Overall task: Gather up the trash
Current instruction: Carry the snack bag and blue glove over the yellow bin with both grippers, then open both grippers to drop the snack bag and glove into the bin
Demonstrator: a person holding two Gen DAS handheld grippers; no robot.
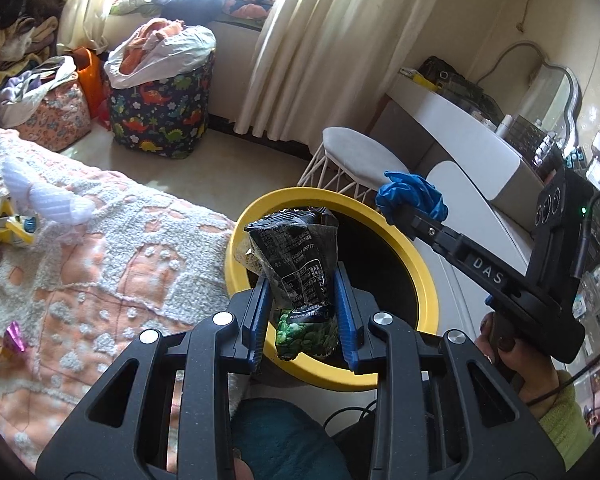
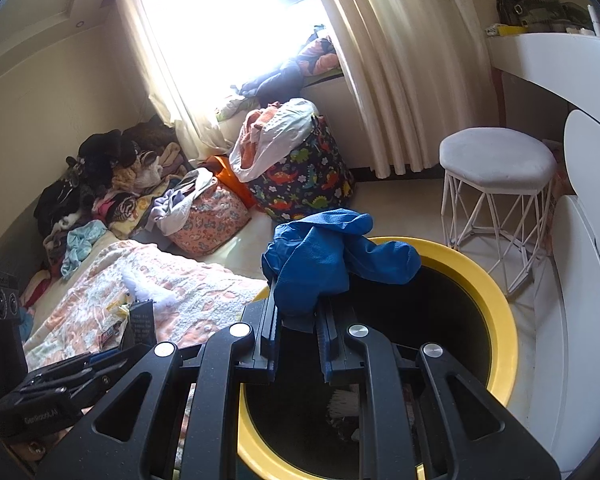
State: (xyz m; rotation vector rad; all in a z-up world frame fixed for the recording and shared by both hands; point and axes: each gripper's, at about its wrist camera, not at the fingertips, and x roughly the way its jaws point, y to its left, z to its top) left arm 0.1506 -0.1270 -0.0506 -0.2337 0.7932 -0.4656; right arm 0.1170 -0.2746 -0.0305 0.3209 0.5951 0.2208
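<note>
Here we start at the left of the left wrist view, where the fuzzy pink and white blanket (image 1: 100, 248) lies with a shiny purple candy wrapper (image 1: 14, 338) near the left edge and a yellow wrapper (image 1: 16, 226) higher up. In the middle, our left gripper (image 1: 302, 292) points down and forward. Its blue fingers (image 1: 260, 312) are squeezed almost together on a crumpled black and green snack bag (image 1: 296, 264), which sticks up over the yellow rim of the trash bin (image 1: 424, 276). At the right, a hand (image 1: 512, 356) in a green sleeve grips the handle of our right gripper, which slants up and to the left over the bin.

In the right wrist view, the left gripper's dark body shows at the lower left. In the middle, our right gripper (image 2: 298, 316) tilts down, its jaws nearly closed on a bunched blue glove (image 2: 332, 256) that hangs above the bin's black opening. The bin (image 2: 496, 308) fills the lower middle, and a white stool (image 2: 496, 164) stands on the floor at the right.
</note>
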